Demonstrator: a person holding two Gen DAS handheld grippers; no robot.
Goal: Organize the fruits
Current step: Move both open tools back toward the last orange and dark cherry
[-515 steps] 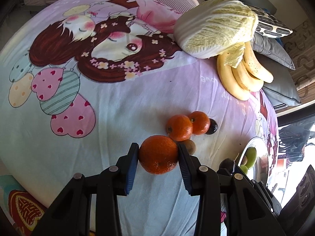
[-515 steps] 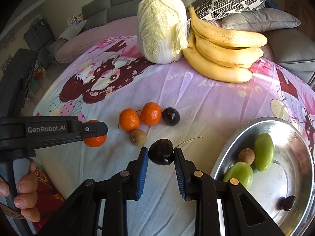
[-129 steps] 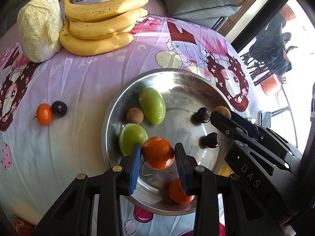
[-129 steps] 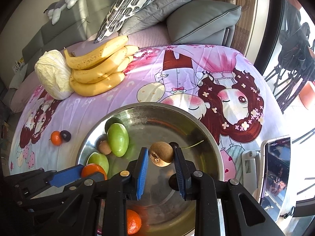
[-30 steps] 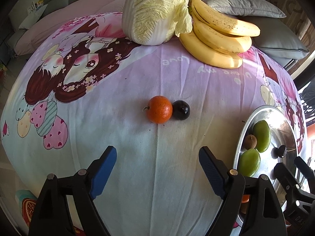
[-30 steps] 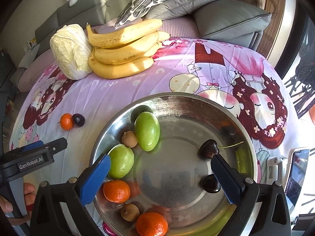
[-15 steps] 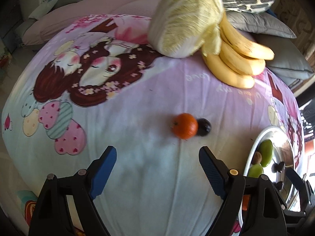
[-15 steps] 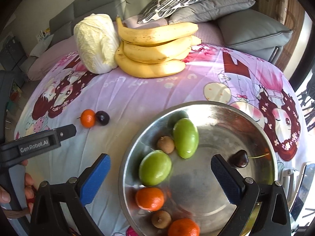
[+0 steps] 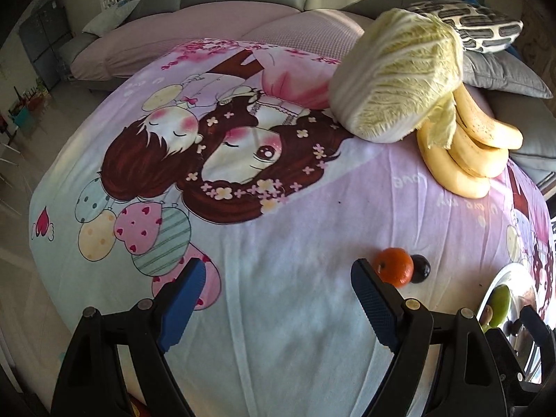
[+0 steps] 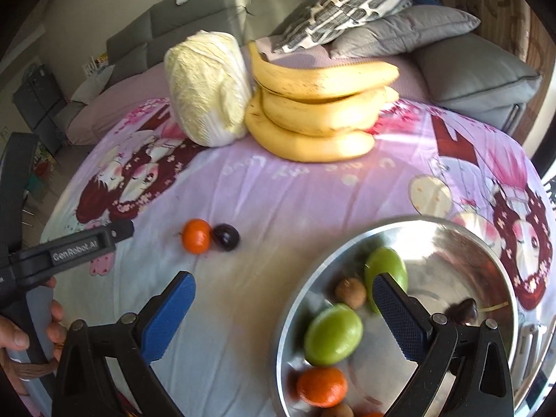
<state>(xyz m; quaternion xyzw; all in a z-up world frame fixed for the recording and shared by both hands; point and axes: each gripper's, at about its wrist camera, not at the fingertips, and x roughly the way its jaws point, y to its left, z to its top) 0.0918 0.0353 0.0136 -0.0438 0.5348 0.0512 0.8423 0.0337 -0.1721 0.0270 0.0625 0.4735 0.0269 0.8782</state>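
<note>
An orange mandarin (image 9: 394, 266) (image 10: 196, 236) and a dark plum (image 9: 420, 268) (image 10: 226, 237) lie touching on the cartoon-print sheet. My left gripper (image 9: 276, 299) hovers open and empty, with the mandarin just beyond its right finger. My right gripper (image 10: 283, 309) is open and empty too, above the left rim of the steel bowl (image 10: 451, 229) (image 9: 500, 274). Inside the bowl are two green fruits (image 10: 333, 334), a small brown fruit (image 10: 351, 292), a mandarin (image 10: 321, 386) and a dark cherry (image 10: 462, 310).
A napa cabbage (image 9: 396, 76) (image 10: 206, 87) and a bunch of bananas (image 9: 465, 153) (image 10: 316, 111) lie at the far side of the sheet. Grey and patterned cushions (image 10: 399, 27) and a sofa stand behind. A hand (image 10: 14, 333) holds the left gripper's handle at the left edge.
Both grippers have swung left across the sheet. The mandarin and plum shifted right in the left wrist view; the bowl slid to the lower right in the right wrist view. Jaws stayed open.
</note>
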